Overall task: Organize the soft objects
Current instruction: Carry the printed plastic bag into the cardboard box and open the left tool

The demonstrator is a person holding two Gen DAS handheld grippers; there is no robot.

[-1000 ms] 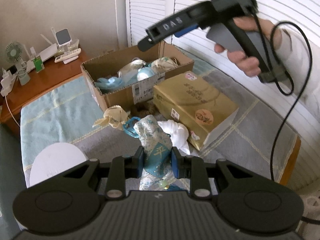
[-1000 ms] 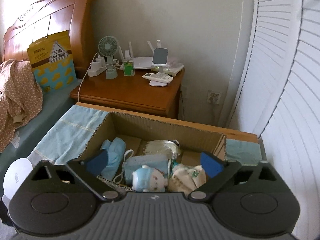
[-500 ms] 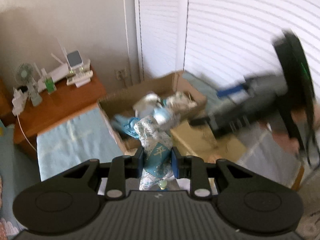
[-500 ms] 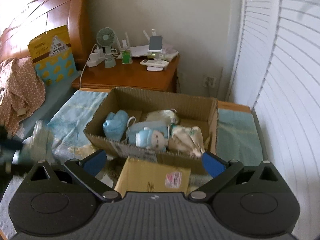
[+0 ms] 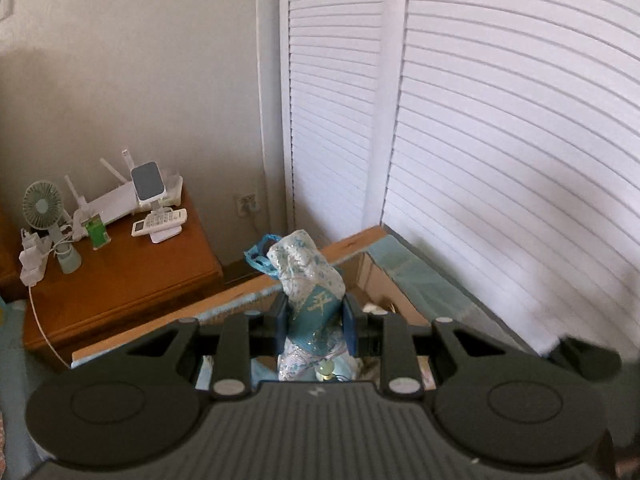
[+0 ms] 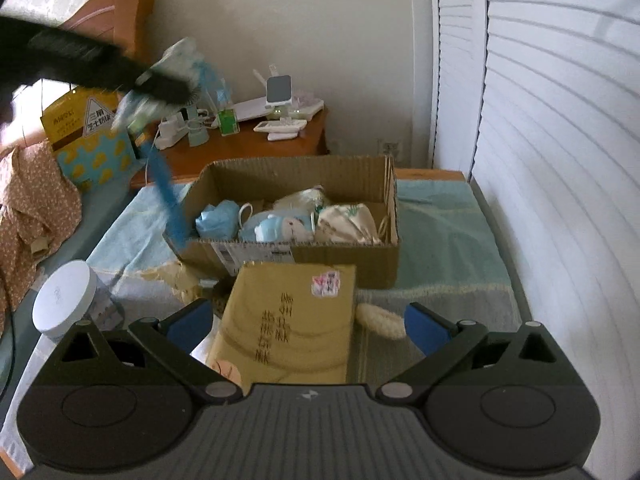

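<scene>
— Where is the blue-and-white pouch point(image 5: 312, 300)?

— Pinched in the left tongs point(image 5: 313, 322), upright, raised above the cardboard box point(image 6: 352, 258); its blue tassel point(image 6: 170, 204) dangles beside the box's left wall.

— And the right tongs point(image 6: 306, 322)?

— Spread wide, holding nothing, above the tan carton point(image 6: 288, 320) lying just in front of the box. The box holds other soft pouches and stands on the blue cloth point(image 6: 444, 240) over the worktop.

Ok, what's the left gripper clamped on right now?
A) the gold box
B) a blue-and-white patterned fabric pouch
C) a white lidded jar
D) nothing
B: the left gripper has its blue pads pressed on both sides of the patterned fabric pouch, held up in the air.
</scene>
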